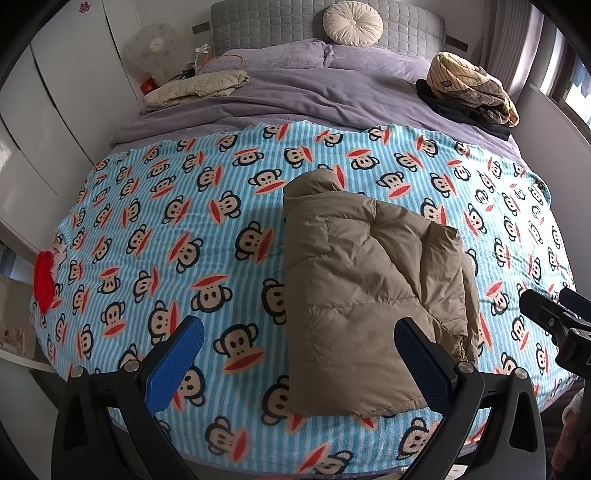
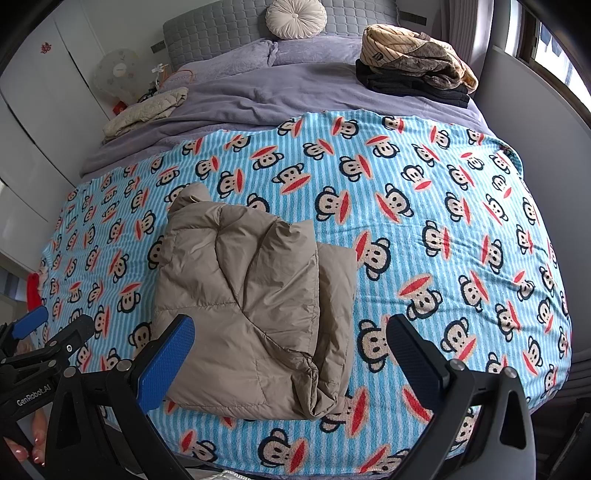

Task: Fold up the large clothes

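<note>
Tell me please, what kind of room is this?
Most likely a bedroom: a grey quilted headboard, lilac pillows, and a bed under a blue striped monkey-print blanket where the folded tan padded jacket lies.

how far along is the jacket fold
Done: the tan puffer jacket lies folded into a compact bundle on the monkey-print blanket. In hand: nothing; the left hand-held gripper and right hand-held gripper are both open above it. Left: perhaps tidying its loose right edge.

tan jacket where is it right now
The tan jacket lies folded on the monkey blanket, near the bed's foot edge, right of centre in the left wrist view.
</note>
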Available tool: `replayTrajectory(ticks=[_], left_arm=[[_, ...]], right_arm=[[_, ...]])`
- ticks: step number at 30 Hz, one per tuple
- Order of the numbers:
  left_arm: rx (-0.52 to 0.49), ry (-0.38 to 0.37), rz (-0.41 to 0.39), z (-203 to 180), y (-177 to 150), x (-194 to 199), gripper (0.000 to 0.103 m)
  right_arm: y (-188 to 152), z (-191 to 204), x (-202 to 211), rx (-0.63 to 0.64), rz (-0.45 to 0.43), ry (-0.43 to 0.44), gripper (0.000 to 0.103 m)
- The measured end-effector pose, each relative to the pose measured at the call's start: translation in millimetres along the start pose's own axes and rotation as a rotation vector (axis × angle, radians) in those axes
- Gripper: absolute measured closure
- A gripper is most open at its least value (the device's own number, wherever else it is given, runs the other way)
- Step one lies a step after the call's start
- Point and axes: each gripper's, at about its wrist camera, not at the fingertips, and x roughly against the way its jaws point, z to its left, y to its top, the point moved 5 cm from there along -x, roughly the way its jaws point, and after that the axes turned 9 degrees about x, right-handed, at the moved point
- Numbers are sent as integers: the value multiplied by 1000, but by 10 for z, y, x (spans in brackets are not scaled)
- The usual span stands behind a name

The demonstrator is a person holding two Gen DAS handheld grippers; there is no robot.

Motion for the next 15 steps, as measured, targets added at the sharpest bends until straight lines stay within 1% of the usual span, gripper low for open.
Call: replayTrajectory(ticks=[10, 15], left_arm=[[-4, -1, -10, 27, 19, 6, 0], [-21, -19, -17, 38, 56, 14, 0]], right_arm=[[-4, -1, 0, -1, 1, 0, 0], [-14, 0, -2, -4, 2, 0, 0]])
